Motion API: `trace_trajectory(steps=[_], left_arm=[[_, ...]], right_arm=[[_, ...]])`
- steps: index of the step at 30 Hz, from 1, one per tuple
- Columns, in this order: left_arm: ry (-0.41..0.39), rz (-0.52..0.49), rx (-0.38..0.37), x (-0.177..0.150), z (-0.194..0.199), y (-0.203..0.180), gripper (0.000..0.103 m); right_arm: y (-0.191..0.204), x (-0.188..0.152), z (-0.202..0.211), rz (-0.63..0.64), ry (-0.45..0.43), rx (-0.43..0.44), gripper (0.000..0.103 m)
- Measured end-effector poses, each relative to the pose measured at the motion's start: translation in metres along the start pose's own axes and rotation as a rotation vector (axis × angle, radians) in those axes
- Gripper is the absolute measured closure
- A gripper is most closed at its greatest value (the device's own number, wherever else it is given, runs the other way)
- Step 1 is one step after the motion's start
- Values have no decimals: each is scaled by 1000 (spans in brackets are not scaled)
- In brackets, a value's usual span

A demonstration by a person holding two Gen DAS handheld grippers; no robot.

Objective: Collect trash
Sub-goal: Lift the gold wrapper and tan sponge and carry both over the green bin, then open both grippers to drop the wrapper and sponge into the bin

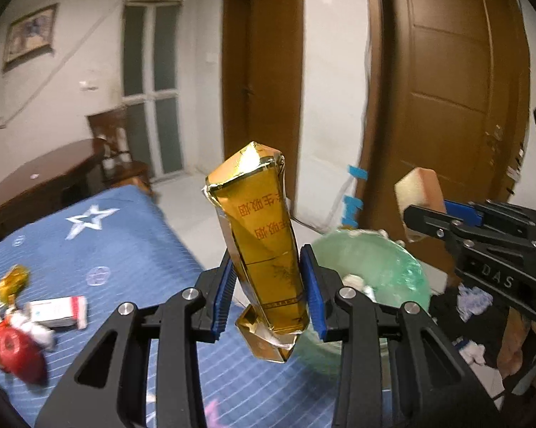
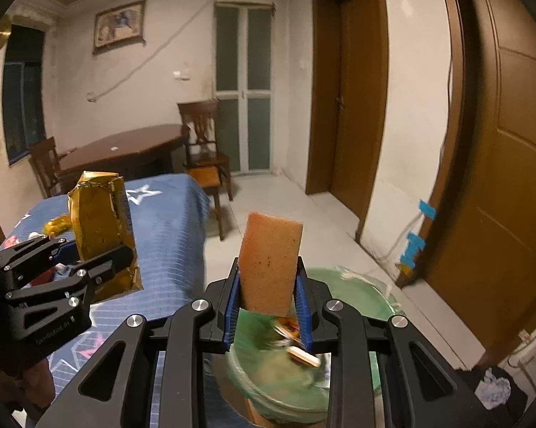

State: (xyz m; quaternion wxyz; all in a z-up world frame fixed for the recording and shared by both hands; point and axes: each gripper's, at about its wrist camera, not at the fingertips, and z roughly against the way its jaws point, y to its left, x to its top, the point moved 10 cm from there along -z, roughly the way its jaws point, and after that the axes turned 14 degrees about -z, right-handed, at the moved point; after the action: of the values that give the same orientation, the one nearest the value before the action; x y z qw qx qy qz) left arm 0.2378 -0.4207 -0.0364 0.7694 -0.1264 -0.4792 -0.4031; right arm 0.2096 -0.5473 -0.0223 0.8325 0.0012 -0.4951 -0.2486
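Left wrist view: bed point(image 1: 118, 249) with blue star-print cover; green-lined trash bin point(image 1: 371, 267) beside it on the floor. Left claw point(image 1: 269, 285) pinches a crumpled gold cigarette pack point(image 1: 264, 235), upright, above the bed edge. Right claw point(image 2: 268, 306) pinches an orange sponge point(image 2: 269, 260) over the bin.

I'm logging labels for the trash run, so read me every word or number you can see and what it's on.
"DAS": right gripper body, left wrist view.
Red Chinese characters, upside down: gold pack; unreadable.
Print on left gripper body: too small.
White-and-red box: blurred.
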Motion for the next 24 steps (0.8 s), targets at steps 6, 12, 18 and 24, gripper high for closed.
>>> trace_trajectory(steps=[6, 12, 18, 24], left_arm=[[83, -10, -97, 2, -50, -25, 68], [177, -37, -210, -2, -95, -62, 68], [280, -60, -257, -21, -135, -78, 68], [329, -52, -266, -31, -156, -72, 68]], right_arm=[[-67, -3, -45, -66, 119, -26, 75], [-109, -18, -94, -112, 256, -39, 75], [-126, -44, -131, -151, 345, -41, 75], [-128, -61, -140, -157, 363, -46, 75]])
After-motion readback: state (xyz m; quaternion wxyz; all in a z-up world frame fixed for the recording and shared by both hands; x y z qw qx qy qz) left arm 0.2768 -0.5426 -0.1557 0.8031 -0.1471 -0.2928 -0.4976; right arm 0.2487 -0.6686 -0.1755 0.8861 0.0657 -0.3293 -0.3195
